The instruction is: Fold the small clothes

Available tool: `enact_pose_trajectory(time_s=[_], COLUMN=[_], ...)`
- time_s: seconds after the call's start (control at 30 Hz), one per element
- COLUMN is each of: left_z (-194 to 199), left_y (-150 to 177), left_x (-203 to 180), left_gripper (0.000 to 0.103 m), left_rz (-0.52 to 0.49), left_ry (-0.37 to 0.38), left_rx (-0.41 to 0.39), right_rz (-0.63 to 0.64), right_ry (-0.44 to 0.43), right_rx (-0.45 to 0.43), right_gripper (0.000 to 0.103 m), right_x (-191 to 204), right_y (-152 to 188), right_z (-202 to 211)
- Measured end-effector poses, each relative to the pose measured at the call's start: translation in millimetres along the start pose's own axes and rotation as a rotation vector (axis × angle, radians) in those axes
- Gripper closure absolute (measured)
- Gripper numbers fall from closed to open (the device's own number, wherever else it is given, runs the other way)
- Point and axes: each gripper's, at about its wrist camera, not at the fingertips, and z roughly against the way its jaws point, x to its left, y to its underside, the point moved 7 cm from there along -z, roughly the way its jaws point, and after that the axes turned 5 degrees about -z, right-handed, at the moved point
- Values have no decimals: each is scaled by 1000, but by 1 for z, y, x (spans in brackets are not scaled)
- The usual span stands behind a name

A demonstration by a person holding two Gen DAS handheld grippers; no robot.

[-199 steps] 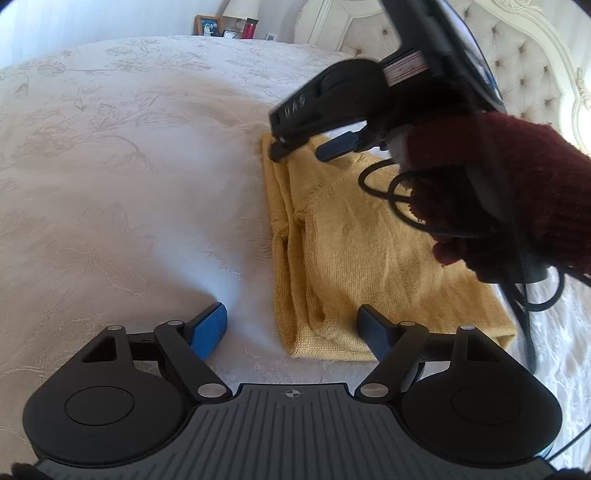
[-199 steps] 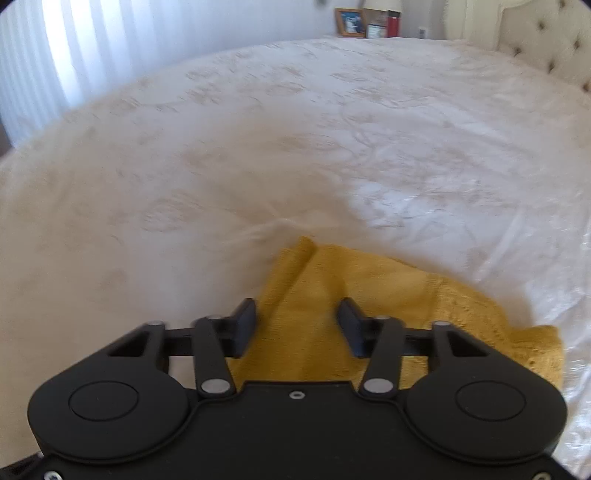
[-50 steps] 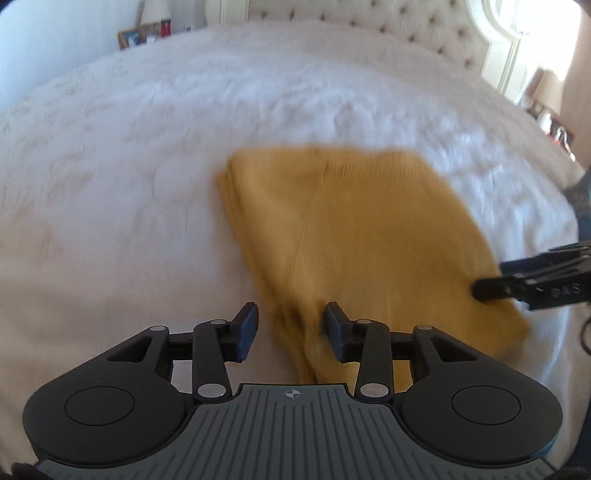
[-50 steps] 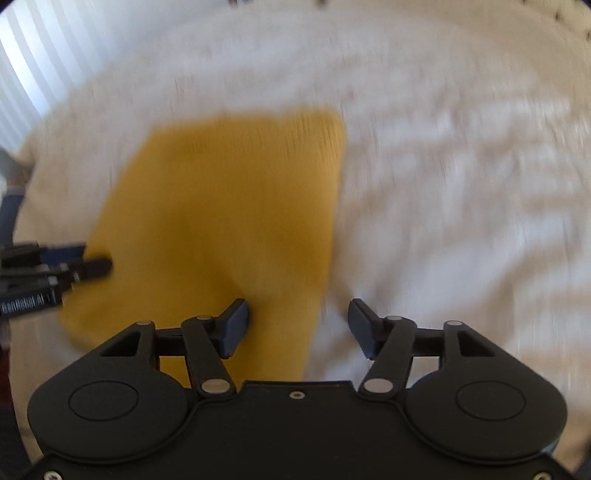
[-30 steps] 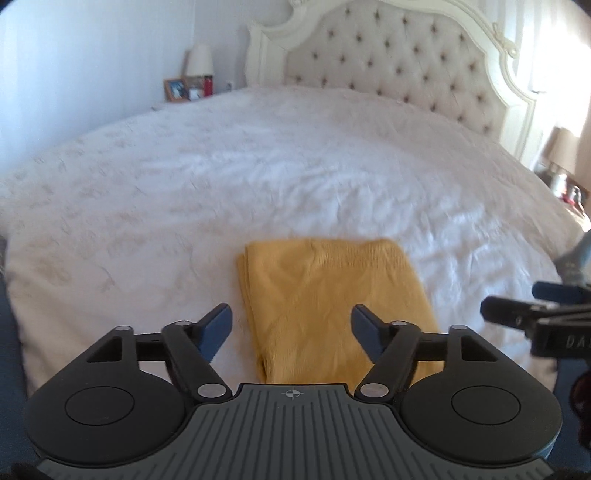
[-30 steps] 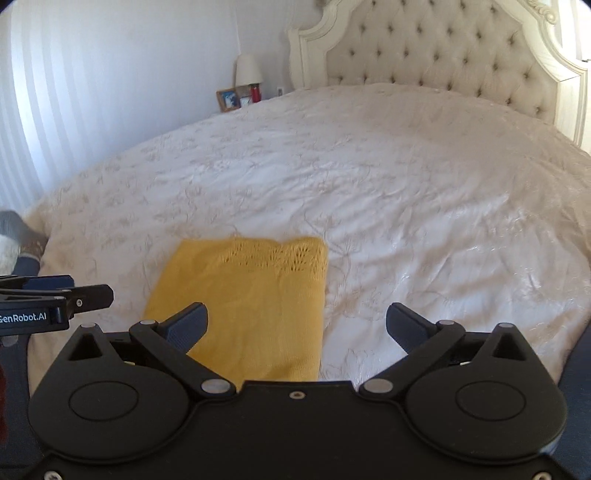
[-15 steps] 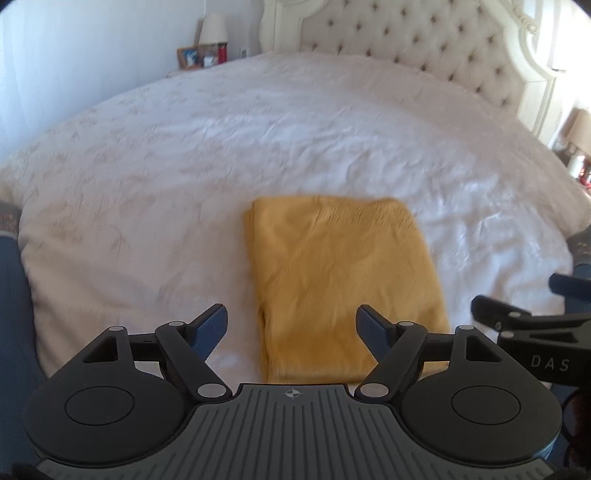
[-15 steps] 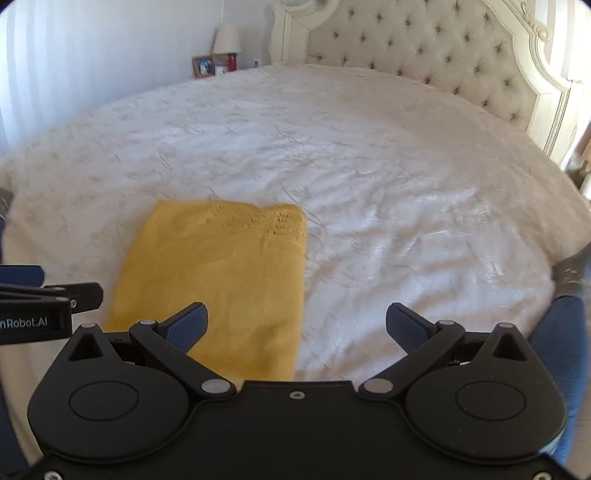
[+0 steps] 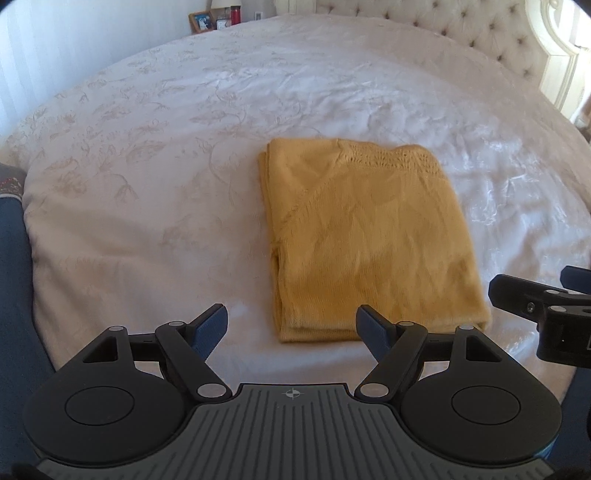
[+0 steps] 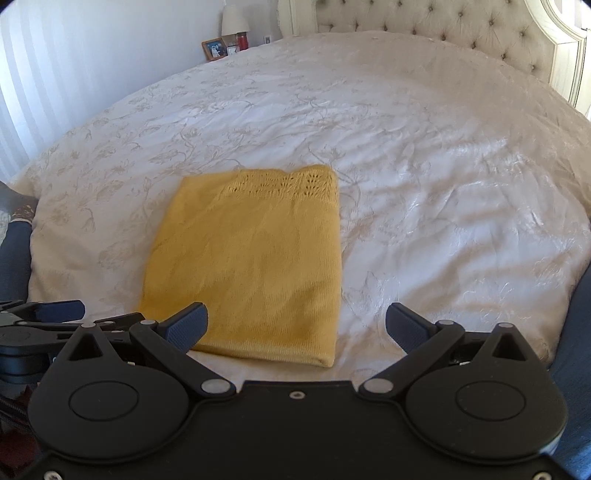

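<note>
A yellow knit garment lies folded into a flat rectangle on the white bedspread; it also shows in the right wrist view. My left gripper is open and empty, held just short of the garment's near edge. My right gripper is open and empty, also just short of the near edge. The right gripper's fingers show at the right edge of the left wrist view. The left gripper's fingers show at the left edge of the right wrist view.
The bed has a tufted cream headboard at the far end. A nightstand with a lamp, a framed photo and a red object stands at the far left. The near bed edge is below both grippers; dark blue floor lies beside it.
Both grippers have let go of the garment, opened and pulled back toward the near bed edge. In the last half second both views drifted slightly; the garment lies still.
</note>
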Motion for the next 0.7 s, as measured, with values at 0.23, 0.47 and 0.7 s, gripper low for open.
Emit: enact_pose_trajectory(time_s=[0.23, 0.47, 0.7], left_z=[-6, -9, -10], left_y=[2, 2, -1], left_x=[-1, -3, -6], left_gripper=[27, 27, 27], left_rz=[-18, -35, -38], left_ry=[-22, -33, -16], left_rx=[48, 82, 81], right_rz=[-40, -70, -94], right_ry=[-18, -19, -7], right_rx=[35, 44, 47], right_gripper=[1, 1, 1], right_x=[-6, -10, -18], right_y=[4, 5, 2], right_z=[-7, -10, -13])
